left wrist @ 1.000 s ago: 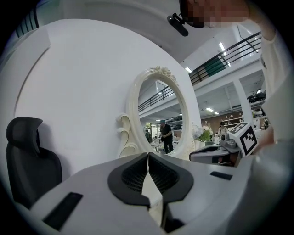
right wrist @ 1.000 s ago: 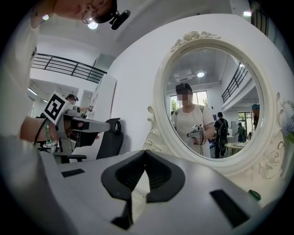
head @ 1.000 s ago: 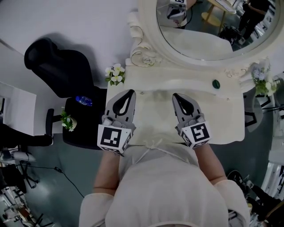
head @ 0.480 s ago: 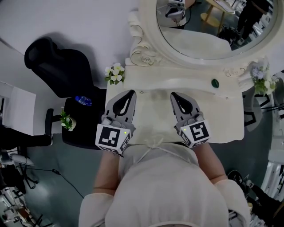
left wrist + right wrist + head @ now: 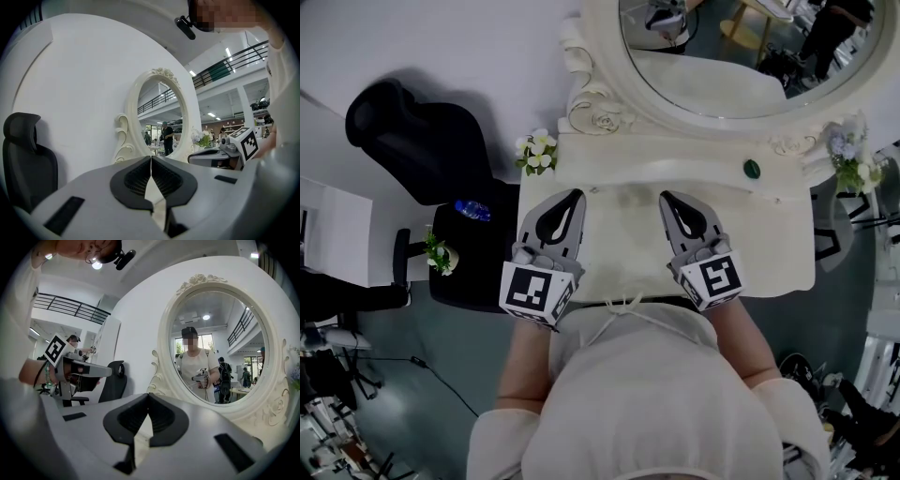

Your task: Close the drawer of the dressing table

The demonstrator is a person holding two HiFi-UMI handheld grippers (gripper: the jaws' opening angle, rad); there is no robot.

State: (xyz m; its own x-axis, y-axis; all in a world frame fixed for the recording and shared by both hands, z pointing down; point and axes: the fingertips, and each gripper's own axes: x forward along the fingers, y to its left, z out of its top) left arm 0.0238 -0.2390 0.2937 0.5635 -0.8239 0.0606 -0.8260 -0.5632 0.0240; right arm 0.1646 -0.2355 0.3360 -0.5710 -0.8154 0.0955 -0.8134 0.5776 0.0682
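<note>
Left gripper (image 5: 577, 193), right gripper (image 5: 665, 196) — fingers together, level.

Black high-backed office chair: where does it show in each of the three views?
Head view: black high-backed office chair, upper left.
Left gripper view: chair at the far left edge.
Right gripper view: chair left of centre.
Shared landmark: ornate white oval mirror, to the chair's right in all three.

Smooth cream-painted dressing table (image 5: 769, 234), glossy mirror glass (image 5: 741, 66), matt black chair (image 5: 403, 131)

The person's torso (image 5: 647, 394) is covering the bench (image 5: 769, 234) front, hiding the drawer completely; the oval mirror (image 5: 741, 66) is running off the top edge.
</note>
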